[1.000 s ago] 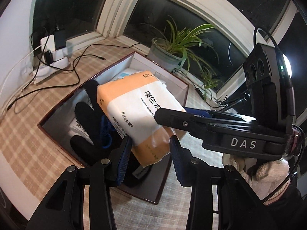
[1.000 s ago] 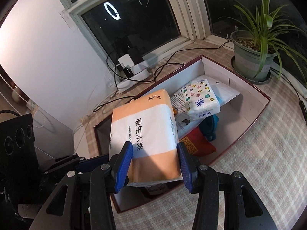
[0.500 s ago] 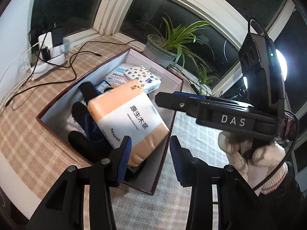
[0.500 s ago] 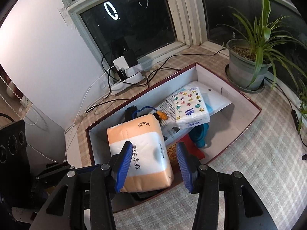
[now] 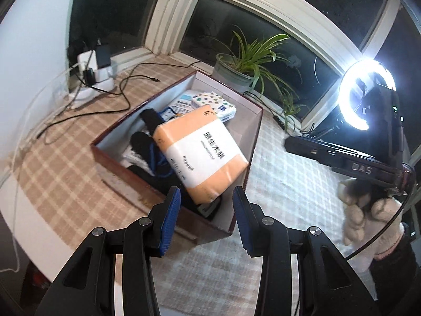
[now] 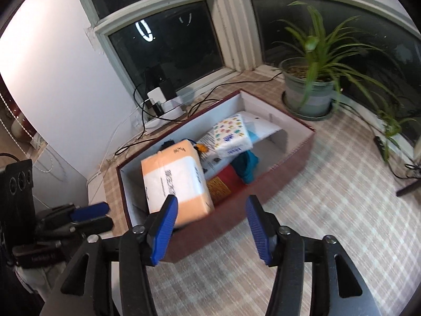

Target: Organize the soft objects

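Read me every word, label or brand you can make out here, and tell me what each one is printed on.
"DAS": on the right gripper's black body.
"原生木浆": large characters on the orange and white tissue pack in the box.
Small print under those characters: too small to read.
Blue logo on the star-patterned tissue pack: blurred, unreadable.
Yellow label on the red packet: unreadable.

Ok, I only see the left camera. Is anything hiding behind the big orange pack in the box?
Observer: Yes. The right wrist view shows a red pouch lying beside the orange pack.
Operator: Anything else?
Observer: A teal cloth thing sits next to that pouch.
Operator: Is the right gripper holding stuff?
Observer: No, the right gripper is open and empty.
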A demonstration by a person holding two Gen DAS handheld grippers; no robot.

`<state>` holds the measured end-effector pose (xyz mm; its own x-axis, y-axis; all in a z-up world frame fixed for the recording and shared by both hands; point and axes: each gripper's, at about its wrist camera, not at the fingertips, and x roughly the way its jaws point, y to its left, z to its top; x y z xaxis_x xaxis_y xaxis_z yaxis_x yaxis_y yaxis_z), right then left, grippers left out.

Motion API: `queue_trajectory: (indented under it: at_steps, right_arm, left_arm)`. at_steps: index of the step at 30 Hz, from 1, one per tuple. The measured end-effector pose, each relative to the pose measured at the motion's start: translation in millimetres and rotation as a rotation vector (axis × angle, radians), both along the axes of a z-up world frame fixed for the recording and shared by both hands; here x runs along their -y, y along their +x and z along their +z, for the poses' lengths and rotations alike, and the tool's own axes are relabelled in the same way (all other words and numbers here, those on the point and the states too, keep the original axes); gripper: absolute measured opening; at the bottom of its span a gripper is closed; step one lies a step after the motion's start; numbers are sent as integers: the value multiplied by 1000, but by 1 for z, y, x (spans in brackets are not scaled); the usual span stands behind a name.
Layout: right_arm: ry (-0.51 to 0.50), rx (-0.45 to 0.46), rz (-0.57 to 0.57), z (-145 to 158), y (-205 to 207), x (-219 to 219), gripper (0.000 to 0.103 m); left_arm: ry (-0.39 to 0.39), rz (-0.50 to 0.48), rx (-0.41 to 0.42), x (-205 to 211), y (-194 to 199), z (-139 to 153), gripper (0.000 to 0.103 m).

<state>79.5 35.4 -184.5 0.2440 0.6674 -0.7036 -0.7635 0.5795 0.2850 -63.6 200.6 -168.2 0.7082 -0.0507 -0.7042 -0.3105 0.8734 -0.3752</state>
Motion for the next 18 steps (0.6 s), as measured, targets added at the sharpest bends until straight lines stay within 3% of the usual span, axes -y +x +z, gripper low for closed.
queue_trajectory:
  at_steps: [5, 9, 18]
  right_arm:
    - [1, 22, -54, 2, -12, 30, 58]
    - [-3, 53, -84, 5, -22, 47, 60]
    - [30, 119, -108, 21, -52, 73, 61]
  left_arm:
    - [55, 18, -5, 6, -14, 6, 42]
    - [81, 45, 0, 10, -23, 12, 53]
    - [143, 115, 33, 28, -38, 36, 65]
